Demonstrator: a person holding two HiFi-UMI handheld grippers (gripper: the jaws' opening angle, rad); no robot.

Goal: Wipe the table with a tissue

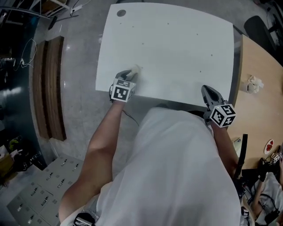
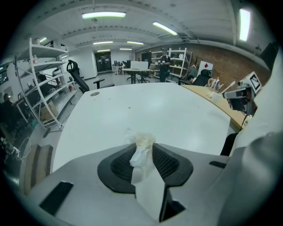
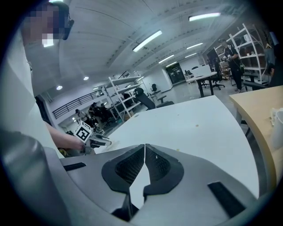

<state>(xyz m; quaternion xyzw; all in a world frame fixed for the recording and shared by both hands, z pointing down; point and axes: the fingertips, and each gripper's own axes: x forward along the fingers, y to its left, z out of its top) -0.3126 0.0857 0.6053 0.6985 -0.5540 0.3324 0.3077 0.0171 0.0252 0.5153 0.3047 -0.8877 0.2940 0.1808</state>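
The white table [image 1: 177,48] fills the head view, with small brown specks on its top. My left gripper [image 1: 131,76] is over the table's near left part, shut on a crumpled white tissue [image 1: 135,69]. In the left gripper view the tissue [image 2: 140,152] is pinched between the two dark pads and its tuft pokes out past the tips toward the table [image 2: 146,110]. My right gripper [image 1: 208,92] hangs at the table's near right edge. Its jaws [image 3: 144,150] meet at the tips with nothing between them.
A light wooden table [image 1: 261,88] adjoins on the right, with a crumpled white wad [image 1: 254,84] on it. A round grey cap [image 1: 121,13] sits in the white table's far left corner. A wooden bench [image 1: 49,84] stands on the floor to the left. Shelving and desks fill the background.
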